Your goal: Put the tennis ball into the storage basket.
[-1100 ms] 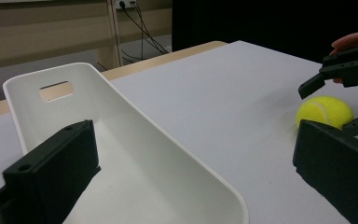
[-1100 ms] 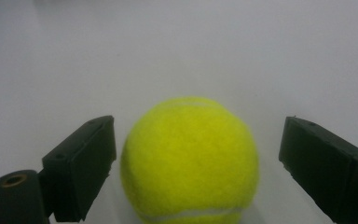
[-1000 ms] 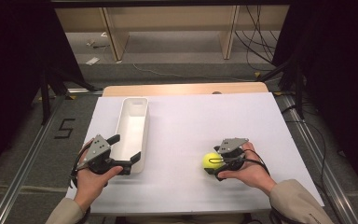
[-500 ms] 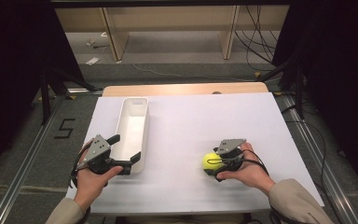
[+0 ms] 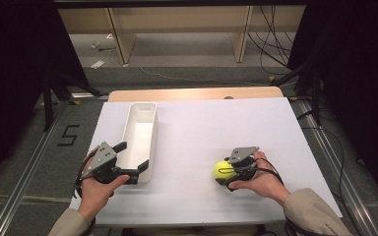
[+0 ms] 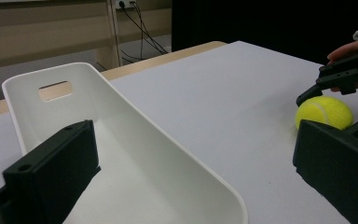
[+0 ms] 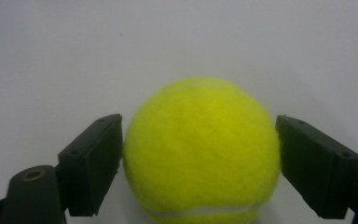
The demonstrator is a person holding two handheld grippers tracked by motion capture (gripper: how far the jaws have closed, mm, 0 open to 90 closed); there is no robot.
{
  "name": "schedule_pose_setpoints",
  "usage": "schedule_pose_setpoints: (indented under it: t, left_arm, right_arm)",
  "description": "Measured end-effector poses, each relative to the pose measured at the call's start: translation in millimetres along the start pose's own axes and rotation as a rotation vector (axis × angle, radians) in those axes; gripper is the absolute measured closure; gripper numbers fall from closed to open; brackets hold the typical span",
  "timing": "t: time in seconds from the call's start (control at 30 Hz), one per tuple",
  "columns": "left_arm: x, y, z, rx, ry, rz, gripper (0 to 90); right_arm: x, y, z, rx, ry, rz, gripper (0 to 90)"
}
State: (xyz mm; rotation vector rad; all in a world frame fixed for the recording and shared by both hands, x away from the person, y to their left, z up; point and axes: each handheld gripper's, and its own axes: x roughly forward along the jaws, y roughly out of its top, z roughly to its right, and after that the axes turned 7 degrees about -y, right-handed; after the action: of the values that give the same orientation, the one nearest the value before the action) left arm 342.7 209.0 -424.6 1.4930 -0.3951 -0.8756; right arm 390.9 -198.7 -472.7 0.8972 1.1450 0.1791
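A yellow tennis ball rests on the white table sheet at the front right. My right gripper has it between the jaws, which have just been closing. In the right gripper view both pads touch the sides of the ball. My left gripper stands open at the near end of a long white tray. One of its jaws is over the tray's inside and the other is outside the right wall. The left gripper view shows the tray and, farther off, the ball.
The white sheet covers a wooden table whose far edge shows behind it. Metal rails run along both sides of the table. Cables lie on the floor at the back right.
The right gripper's jaws have closed in onto the tennis ball. Both hands and the ball have stayed where they were.
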Motion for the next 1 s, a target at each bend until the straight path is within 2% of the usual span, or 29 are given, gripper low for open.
schedule_pose_setpoints:
  t: [0.2,0.7,1.0]
  left_arm:
    - [0.0,0.0,-0.1,0.000,-0.001,0.000,0.0]
    - [-0.3,0.1,0.0,0.001,0.002,0.001,0.0]
    - [-0.3,0.3,-0.1,0.001,0.001,0.002,0.0]
  right_arm:
    - [-0.2,-0.5,0.0,0.003,0.001,-0.007,25.8]
    - [-0.9,0.3,0.0,-0.013,-0.001,-0.005,27.1]
    - [-4.5,2.2,0.4,-0.001,-0.007,0.010,27.3]
